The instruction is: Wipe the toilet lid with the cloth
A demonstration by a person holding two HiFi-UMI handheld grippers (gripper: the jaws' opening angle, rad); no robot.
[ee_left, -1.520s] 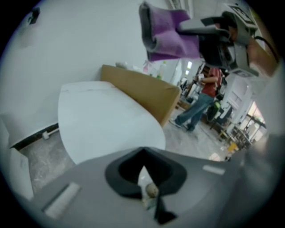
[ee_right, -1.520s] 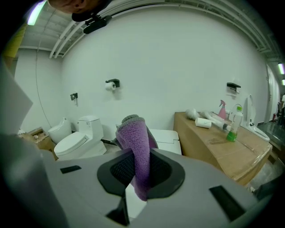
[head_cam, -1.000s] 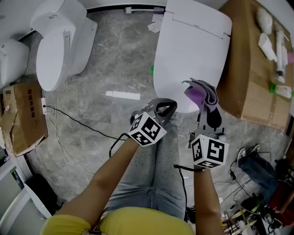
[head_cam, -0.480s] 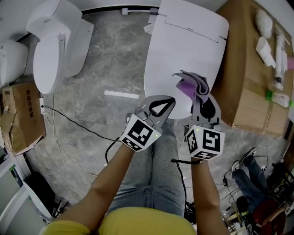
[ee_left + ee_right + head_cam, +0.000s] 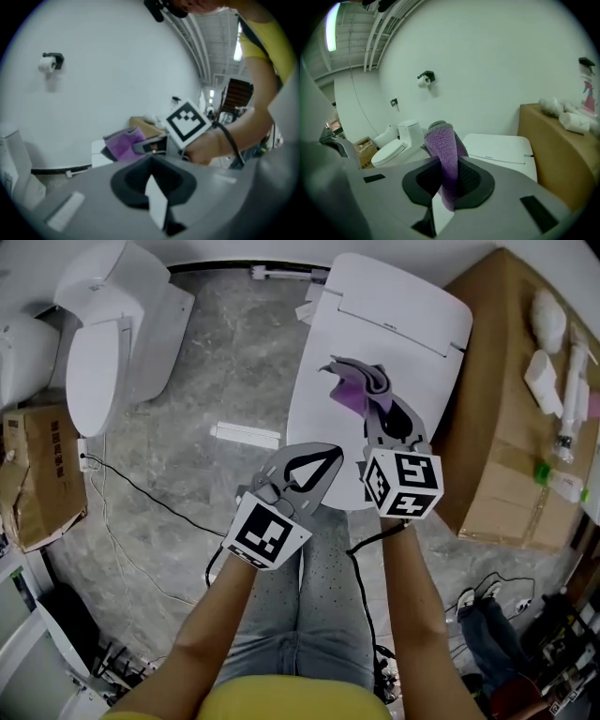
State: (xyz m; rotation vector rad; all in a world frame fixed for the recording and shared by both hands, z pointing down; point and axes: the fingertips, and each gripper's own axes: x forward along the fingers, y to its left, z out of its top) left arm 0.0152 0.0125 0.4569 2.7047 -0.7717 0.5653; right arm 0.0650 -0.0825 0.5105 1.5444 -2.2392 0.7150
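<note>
The white toilet lid (image 5: 394, 343) lies closed ahead of me, also seen in the right gripper view as the toilet lid (image 5: 497, 147). My right gripper (image 5: 375, 418) is shut on the folded purple and grey cloth (image 5: 361, 387), held over the middle of the lid; the cloth (image 5: 443, 154) stands up between its jaws. My left gripper (image 5: 314, 465) is shut with nothing in it, at the lid's near left edge. From the left gripper (image 5: 152, 176) view, the cloth (image 5: 124, 143) and the right gripper's marker cube (image 5: 187, 123) show just ahead.
A second white toilet (image 5: 108, 343) stands at the left. A cardboard box (image 5: 511, 399) with bottles and tubes on top flanks the lid's right side. Another box (image 5: 33, 474) and a black cable (image 5: 141, 484) lie on the grey floor. A toilet roll holder (image 5: 425, 78) hangs on the wall.
My right gripper has carried the cloth from the lid's near edge forward over its middle. The left gripper has drifted back and left, staying shut.
</note>
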